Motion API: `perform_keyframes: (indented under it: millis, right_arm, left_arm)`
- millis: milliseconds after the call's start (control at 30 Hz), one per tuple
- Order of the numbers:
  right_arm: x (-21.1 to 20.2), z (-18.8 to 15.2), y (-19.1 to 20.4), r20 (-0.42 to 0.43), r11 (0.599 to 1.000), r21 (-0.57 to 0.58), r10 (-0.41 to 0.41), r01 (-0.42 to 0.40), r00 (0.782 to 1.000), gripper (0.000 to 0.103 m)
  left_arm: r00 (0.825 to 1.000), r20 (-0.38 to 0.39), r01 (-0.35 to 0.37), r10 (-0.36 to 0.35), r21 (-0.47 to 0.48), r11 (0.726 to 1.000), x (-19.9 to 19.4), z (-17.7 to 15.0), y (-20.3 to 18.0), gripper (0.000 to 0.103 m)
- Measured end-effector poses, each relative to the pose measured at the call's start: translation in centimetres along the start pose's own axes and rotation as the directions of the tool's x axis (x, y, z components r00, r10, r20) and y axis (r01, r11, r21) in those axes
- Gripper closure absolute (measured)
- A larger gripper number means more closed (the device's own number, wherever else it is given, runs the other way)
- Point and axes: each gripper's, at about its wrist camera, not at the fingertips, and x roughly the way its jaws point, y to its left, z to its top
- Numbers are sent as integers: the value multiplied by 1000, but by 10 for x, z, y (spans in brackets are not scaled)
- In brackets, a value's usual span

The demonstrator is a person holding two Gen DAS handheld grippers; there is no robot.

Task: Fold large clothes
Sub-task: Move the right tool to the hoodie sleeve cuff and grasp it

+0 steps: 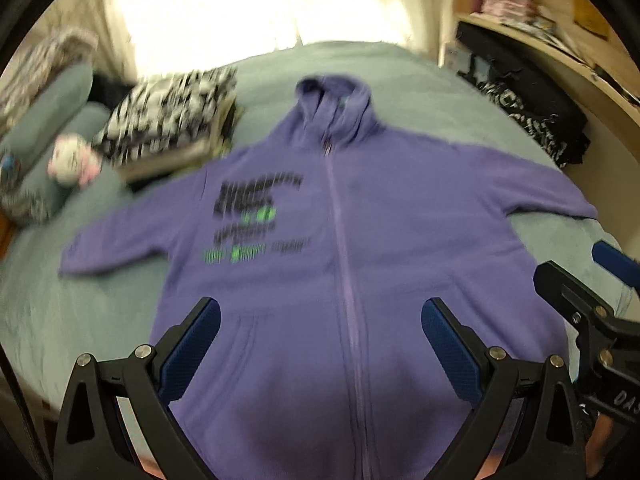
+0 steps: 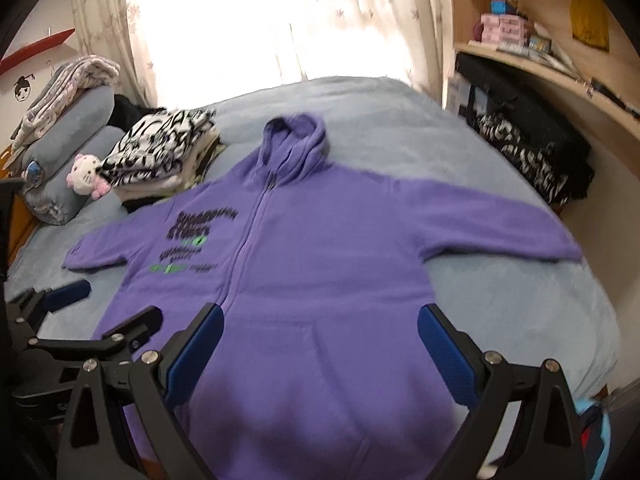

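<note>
A purple zip-up hoodie [image 2: 320, 264] lies face up and spread flat on the blue-grey bed [image 2: 500, 312], sleeves out to both sides, hood toward the curtained window [image 2: 280, 20]. Both tools hover above its hem with jaws wide apart, holding nothing: the left tool [image 1: 320, 332] over the zipper and the right tool [image 2: 320, 340] over the front pocket. A stack of folded clothes [image 2: 168, 152] sits beside a Hello Kitty plush [image 2: 86, 178].
</note>
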Motion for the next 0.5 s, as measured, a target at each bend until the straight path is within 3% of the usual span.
perform_keyframes:
  millis: [100,233,367,500]
  right_arm:
    - [0,14,-14,28,1000,3,-14,14,999,5]
    - [-1,35,-42,57,998,27,-49,48,997,5]
    - [-5,56,-73,98,990,49,-140,135,985,5]
    - [-7,76,-113,126,972,86,-230,221,965,5]
  left_arm:
    - [997,77,5,-6,17,1000,-7,21,-8,4]
    - [985,157,70,-70,9,998,-12,50,-15,4]
    - [961,274,21,-32,44,999,-18,80,-35,4]
    - [956,273,99,-109,49,994,-10,99,-50,4]
